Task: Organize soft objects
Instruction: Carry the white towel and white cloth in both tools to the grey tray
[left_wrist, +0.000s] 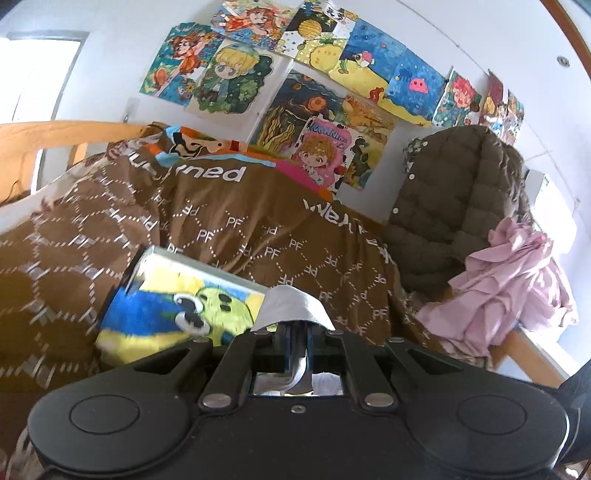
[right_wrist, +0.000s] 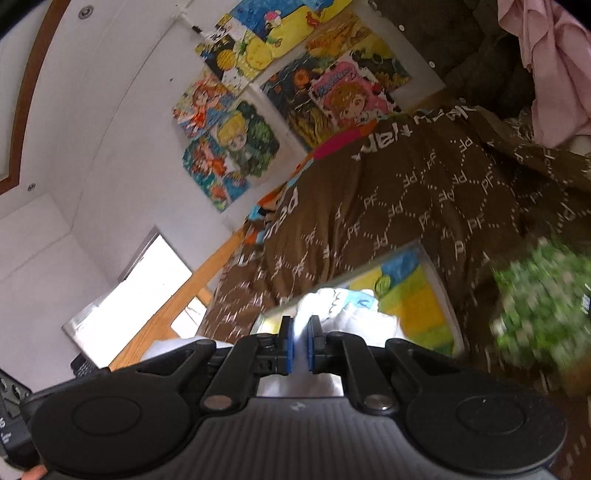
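A cartoon-printed cushion (left_wrist: 173, 306) in blue, yellow and green with a grey-white border lies on the brown patterned blanket (left_wrist: 229, 229) on the bed. My left gripper (left_wrist: 298, 345) is shut on the cushion's grey corner flap (left_wrist: 291, 306). The cushion also shows in the right wrist view (right_wrist: 410, 295). My right gripper (right_wrist: 300, 341) is shut on its white edge (right_wrist: 321, 306), the blue pads (right_wrist: 288, 345) pinching the fabric. Both grippers hold the same cushion from opposite corners.
A brown quilted jacket (left_wrist: 454, 206) and a pink garment (left_wrist: 517, 284) hang over the bed end at right. A green patterned soft item (right_wrist: 543, 314) is blurred at right. A bright orange pillow (left_wrist: 199, 142) lies by the poster-covered wall (left_wrist: 314, 85). A wooden bed rail (left_wrist: 55, 136) runs at left.
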